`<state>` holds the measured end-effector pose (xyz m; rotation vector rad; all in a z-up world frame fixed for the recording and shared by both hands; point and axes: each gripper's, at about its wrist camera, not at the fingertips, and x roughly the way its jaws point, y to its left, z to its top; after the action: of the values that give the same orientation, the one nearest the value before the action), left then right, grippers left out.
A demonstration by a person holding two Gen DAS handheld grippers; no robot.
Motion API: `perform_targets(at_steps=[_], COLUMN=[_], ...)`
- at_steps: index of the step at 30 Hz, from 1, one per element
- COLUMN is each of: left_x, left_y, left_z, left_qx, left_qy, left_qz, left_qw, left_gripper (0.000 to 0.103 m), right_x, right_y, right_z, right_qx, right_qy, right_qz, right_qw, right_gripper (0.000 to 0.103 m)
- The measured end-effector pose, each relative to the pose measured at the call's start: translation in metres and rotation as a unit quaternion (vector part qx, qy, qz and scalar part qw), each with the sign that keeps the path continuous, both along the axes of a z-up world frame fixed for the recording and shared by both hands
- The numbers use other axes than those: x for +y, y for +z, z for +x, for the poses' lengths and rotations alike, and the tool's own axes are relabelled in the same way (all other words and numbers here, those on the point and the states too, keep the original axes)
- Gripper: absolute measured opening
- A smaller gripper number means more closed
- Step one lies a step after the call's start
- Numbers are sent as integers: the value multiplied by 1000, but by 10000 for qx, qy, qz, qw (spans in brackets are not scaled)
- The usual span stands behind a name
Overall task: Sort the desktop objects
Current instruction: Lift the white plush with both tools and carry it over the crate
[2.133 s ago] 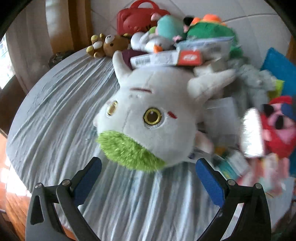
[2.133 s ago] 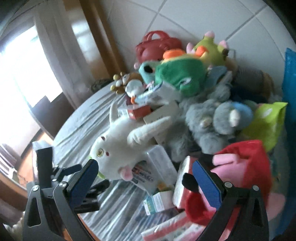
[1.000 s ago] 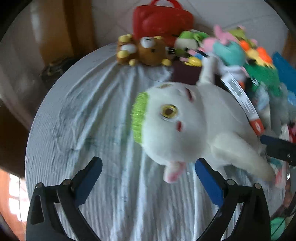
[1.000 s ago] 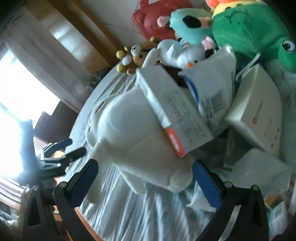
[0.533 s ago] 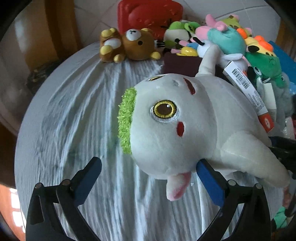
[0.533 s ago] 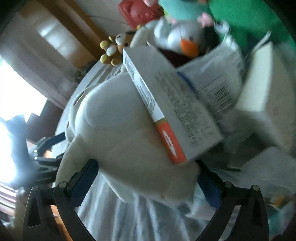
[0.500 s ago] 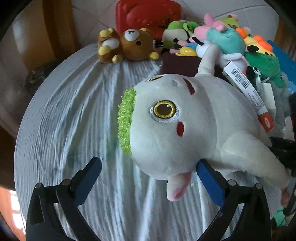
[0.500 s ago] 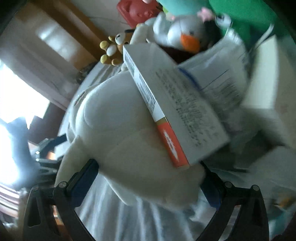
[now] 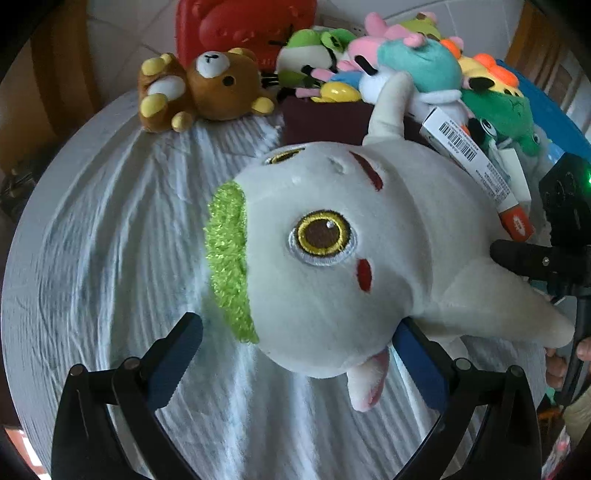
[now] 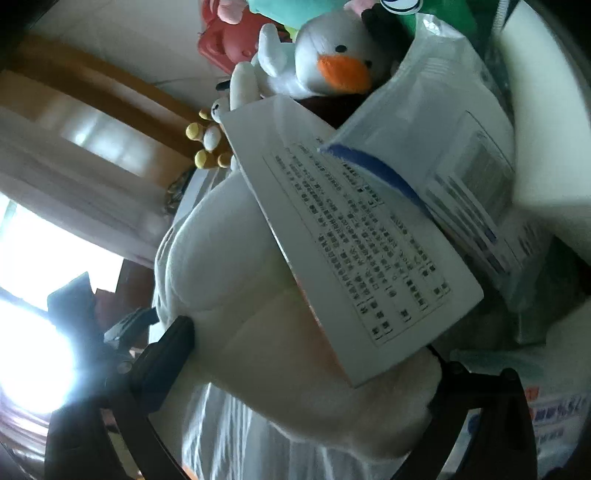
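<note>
A big white plush [image 9: 332,258] with a yellow eye and a green fuzzy tuft lies on the table's pale striped cloth [image 9: 110,229]. My left gripper [image 9: 299,354] is open, its blue pads on either side of the plush's head. My right gripper [image 10: 310,350] is open around the plush's white body [image 10: 229,266] from the other side, its finger [image 9: 524,258] showing in the left wrist view. A white box with an orange end [image 9: 476,173] leans on the plush; it also shows in the right wrist view [image 10: 351,240].
A brown bear plush [image 9: 207,88], a red case [image 9: 243,26], a dark maroon box [image 9: 325,118] and a heap of coloured plush toys [image 9: 443,74] crowd the far side. A white duck plush [image 10: 325,62], a plastic bag [image 10: 443,147] and more boxes lie right.
Both grippers have closed in on the white plush, which now fills both views. The right gripper's fingers now straddle its body.
</note>
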<state>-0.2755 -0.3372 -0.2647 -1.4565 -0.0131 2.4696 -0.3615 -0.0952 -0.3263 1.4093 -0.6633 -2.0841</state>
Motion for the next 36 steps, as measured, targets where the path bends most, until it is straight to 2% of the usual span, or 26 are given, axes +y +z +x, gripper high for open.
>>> perform_targets(at_steps=[9, 12, 14, 16, 17, 18, 21, 24, 27, 31, 33, 34, 36], left_x=[-4, 5, 20, 38, 46, 48, 41, 28, 14, 29, 39, 43, 41], left_y=[-1, 3, -6, -21, -31, -33, -25, -10, 6, -1, -7, -9, -5], left_z=[0, 5, -2, -10, -14, -16, -18, 0, 8, -12, -12, -10, -8], left_qx=[-35, 14, -10, -58, 20, 111, 226, 365, 474, 475, 596, 693, 824], left_qy=[-252, -406, -594, -781, -718, -671, -517, -633, -656, -890, -979, -977, -908], left_qz=[201, 45, -278, -816, -1273, -1407, -1160, -968, -780, -923, -1105, -1188, -1081], left_qw=[9995, 9992, 9978, 9936, 9893, 9877, 9916, 9926, 9937, 9906, 9872, 9857, 9865], left_gripper=[103, 103, 103, 103, 103, 103, 103, 103, 103, 103, 103, 102, 97], right_x=[2, 0, -2, -3, -3, -5, -1, 2, 1, -1, -5, -4, -9], right_y=[-2, 1, 2, 3, 2, 2, 3, 13, 11, 7, -5, -8, 5], right_z=[-6, -4, -4, -7, -8, -9, -6, -1, -2, -8, -16, -20, -18], right_qx=[37, 1, 3, 30, 46, 80, 145, 234, 141, 85, 36, 82, 490], right_qy=[-124, -150, -157, -184, -180, -170, -237, -266, -240, -256, -223, -200, -143], right_qz=[36, 56, 93, 69, 30, 39, -56, 9, 0, 4, -184, -177, 81], right_qw=[9999, 9999, 9998, 9998, 9998, 9998, 9996, 9994, 9996, 9996, 9996, 9996, 9987], right_gripper=[103, 103, 103, 103, 103, 103, 103, 103, 103, 103, 103, 103, 102])
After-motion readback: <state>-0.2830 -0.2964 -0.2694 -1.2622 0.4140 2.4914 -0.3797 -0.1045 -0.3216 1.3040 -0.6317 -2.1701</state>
